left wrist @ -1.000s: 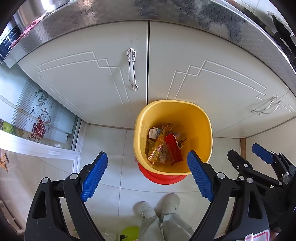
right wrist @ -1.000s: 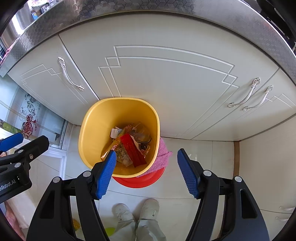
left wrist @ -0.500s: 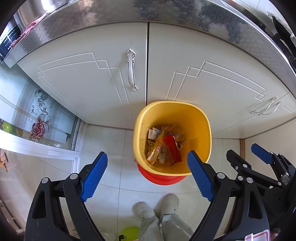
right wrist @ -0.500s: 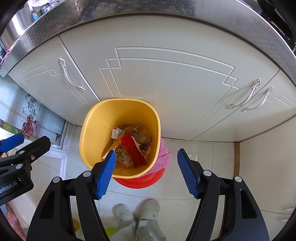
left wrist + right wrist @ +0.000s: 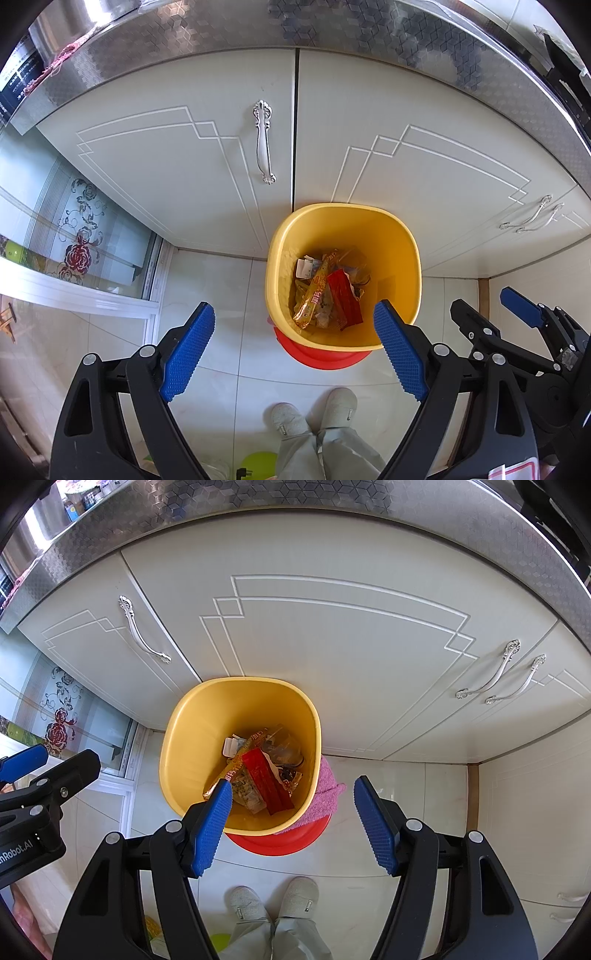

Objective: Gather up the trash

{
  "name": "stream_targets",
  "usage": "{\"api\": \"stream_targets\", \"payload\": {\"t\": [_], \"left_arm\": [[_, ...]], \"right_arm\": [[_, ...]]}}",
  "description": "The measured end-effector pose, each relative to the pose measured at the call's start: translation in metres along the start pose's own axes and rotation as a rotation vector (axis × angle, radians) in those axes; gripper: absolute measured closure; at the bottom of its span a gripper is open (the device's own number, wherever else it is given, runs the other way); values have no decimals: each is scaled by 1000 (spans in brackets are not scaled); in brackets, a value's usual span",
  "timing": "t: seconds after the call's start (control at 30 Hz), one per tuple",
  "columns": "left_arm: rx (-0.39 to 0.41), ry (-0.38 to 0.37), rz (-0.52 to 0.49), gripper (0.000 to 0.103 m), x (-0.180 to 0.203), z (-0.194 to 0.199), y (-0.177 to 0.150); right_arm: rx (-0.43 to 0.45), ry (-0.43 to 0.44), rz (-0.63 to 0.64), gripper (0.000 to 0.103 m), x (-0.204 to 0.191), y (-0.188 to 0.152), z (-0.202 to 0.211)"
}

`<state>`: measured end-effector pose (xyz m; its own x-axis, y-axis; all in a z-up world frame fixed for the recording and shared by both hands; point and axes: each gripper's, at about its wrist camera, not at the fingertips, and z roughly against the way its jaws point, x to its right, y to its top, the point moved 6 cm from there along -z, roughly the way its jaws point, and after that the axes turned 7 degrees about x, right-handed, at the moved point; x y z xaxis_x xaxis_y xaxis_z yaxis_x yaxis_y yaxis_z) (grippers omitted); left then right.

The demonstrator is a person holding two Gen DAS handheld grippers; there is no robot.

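Trash in yellow bin: unchanged over the last second.
My left tongs and right tongs hang open, empty, unmoved above it; dropping looks finished.

white cabinet doors, pink cloth, slippers

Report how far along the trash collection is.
Done: wrappers, including a red packet and an orange snack wrapper, lie inside the yellow bin. In hand: nothing; the left gripper and right gripper hang open and empty above the bin. Left: no loose trash shows on the visible floor tiles, so the job looks near finished.
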<state>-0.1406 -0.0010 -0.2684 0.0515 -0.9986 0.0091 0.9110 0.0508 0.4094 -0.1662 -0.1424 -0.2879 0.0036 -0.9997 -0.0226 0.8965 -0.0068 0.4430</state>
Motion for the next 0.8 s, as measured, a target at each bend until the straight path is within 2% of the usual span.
{"api": "stream_targets", "payload": {"t": [0.8], "left_arm": [[8, 6, 14, 16, -1, 4, 2]], "right_arm": [[2, 4, 9, 34, 0, 1, 1]]}}
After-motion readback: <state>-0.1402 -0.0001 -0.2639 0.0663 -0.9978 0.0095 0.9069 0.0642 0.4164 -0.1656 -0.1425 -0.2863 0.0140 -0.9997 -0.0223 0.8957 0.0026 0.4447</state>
